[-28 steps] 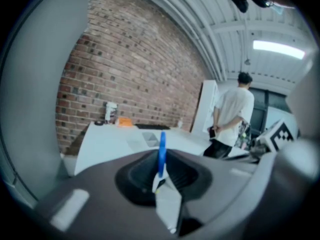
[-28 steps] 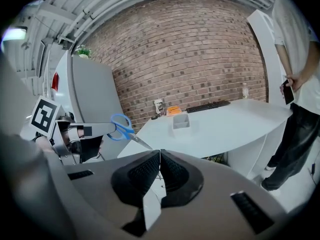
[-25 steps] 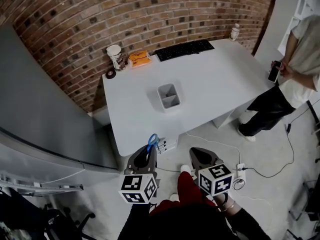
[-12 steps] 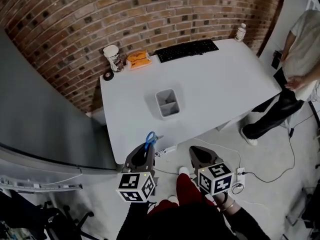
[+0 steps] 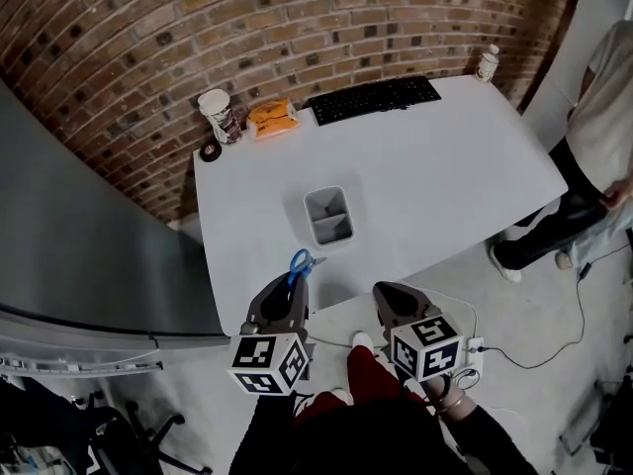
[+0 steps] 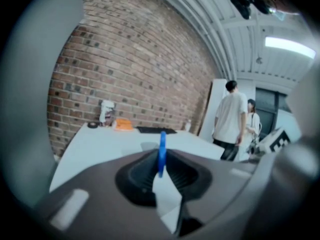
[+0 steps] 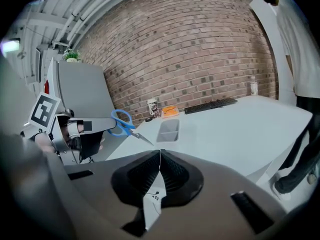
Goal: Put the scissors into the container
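Observation:
Blue-handled scissors [image 5: 300,263] stick out of my left gripper [image 5: 295,287], which is shut on them over the white table's [image 5: 445,176] near edge. In the left gripper view the blue handle [image 6: 161,151] stands edge-on between the jaws. The right gripper view shows the scissors [image 7: 122,123] from the side, blades pointing toward the grey two-compartment container [image 7: 168,130]. That container [image 5: 328,216] sits on the table a little beyond the scissors. My right gripper [image 5: 388,297] hangs beside the left one off the table's front edge, its jaws [image 7: 160,154] shut on nothing.
At the table's back are a black keyboard [image 5: 376,97], an orange packet [image 5: 274,117], a paper cup [image 5: 216,115], a tape roll [image 5: 210,151] and a bottle [image 5: 487,62]. A person [image 5: 603,137] stands at the right. A grey cabinet [image 5: 79,236] flanks the left; a cable [image 5: 534,339] crosses the floor.
Both grippers have come closer to the table; the scissors now reach over its front edge, nearer the container. The person at the right has shifted.

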A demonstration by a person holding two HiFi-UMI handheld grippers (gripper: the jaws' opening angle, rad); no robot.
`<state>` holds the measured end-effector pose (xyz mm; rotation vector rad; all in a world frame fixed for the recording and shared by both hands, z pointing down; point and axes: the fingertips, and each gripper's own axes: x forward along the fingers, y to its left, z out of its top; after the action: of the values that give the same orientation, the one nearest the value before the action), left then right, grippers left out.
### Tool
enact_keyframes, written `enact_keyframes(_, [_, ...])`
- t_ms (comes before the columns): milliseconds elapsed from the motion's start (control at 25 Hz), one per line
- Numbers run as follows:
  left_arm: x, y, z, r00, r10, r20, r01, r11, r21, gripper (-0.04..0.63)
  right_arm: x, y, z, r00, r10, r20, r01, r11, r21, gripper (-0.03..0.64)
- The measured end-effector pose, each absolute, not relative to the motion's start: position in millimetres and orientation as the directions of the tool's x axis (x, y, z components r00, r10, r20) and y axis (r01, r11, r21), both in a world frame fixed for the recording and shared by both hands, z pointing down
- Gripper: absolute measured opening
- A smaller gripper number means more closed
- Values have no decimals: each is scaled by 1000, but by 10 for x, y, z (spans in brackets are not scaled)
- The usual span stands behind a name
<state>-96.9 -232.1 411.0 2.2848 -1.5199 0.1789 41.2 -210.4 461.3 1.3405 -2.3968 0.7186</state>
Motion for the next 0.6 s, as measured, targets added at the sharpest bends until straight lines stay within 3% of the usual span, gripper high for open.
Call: enact_keyframes(600, [-733, -2912, 3986, 404, -868, 288, -905, -335, 261, 44, 518, -2722, 4464, -541, -703, 462, -840, 482, -251, 9])
